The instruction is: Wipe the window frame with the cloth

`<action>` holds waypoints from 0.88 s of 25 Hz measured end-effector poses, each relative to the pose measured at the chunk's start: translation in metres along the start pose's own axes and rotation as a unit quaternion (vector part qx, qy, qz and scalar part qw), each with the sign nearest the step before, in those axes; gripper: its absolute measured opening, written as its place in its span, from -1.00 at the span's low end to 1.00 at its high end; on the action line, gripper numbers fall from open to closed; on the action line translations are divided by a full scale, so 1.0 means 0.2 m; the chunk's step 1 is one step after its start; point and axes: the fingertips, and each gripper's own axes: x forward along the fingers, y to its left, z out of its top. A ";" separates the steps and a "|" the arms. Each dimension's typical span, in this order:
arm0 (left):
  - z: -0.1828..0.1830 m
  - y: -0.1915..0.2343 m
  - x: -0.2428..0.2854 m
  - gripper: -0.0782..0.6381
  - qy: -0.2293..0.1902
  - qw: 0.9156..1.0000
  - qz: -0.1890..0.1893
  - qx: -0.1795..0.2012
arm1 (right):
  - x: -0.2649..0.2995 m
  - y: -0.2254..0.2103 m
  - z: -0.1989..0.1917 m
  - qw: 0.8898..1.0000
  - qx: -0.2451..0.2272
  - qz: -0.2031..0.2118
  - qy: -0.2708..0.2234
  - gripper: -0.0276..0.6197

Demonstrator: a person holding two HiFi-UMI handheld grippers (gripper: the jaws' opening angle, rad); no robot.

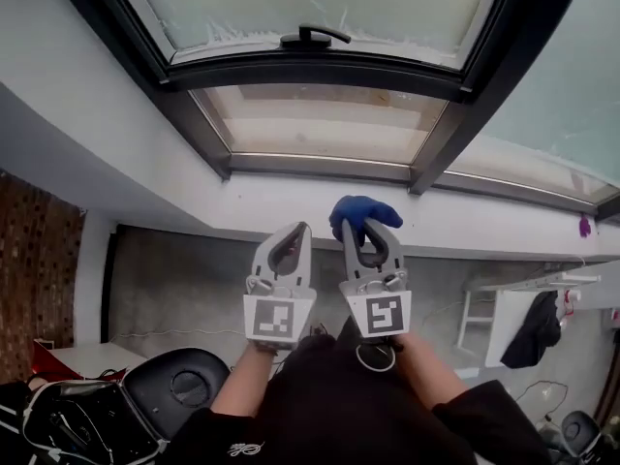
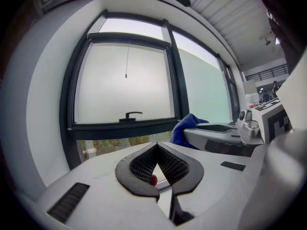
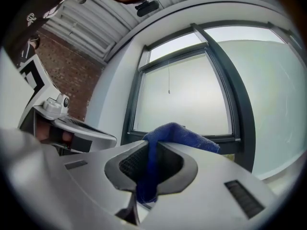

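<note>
The dark window frame [image 1: 320, 71] runs across the upper head view, its black handle [image 1: 312, 35] on the upper sash. Below the white sill, my right gripper [image 1: 366, 229] is shut on a blue cloth [image 1: 363, 209] that bunches out past its tips. In the right gripper view the cloth [image 3: 178, 133] hangs between the jaws of that gripper [image 3: 152, 146], in front of the frame [image 3: 225, 139]. My left gripper [image 1: 294, 232] is beside it, shut and empty. Seen from the left gripper [image 2: 157, 146], the frame [image 2: 120, 131], the handle [image 2: 130, 115] and the cloth [image 2: 184, 128] lie ahead.
A white sill and wall [image 1: 194, 187] lie under the window. Far below are a black chair [image 1: 179, 386], a white table [image 1: 504, 303] with a dark garment [image 1: 536, 329] hung on it, and a brick wall [image 1: 34, 269] at the left.
</note>
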 end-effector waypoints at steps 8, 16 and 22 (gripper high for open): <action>-0.01 -0.14 -0.24 -0.77 -0.034 0.999 -0.014 -0.034 | -0.30 0.16 0.11 0.999 -0.034 0.022 0.016 -0.81; -0.03 -0.46 -0.29 -0.77 -0.040 0.998 -0.015 -0.050 | -0.56 0.03 0.14 0.998 -0.043 0.032 0.026 -0.81; 0.01 -1.02 -0.37 -0.77 -0.052 0.998 0.007 -0.039 | -1.07 -0.24 0.22 0.998 -0.041 0.042 0.004 -0.81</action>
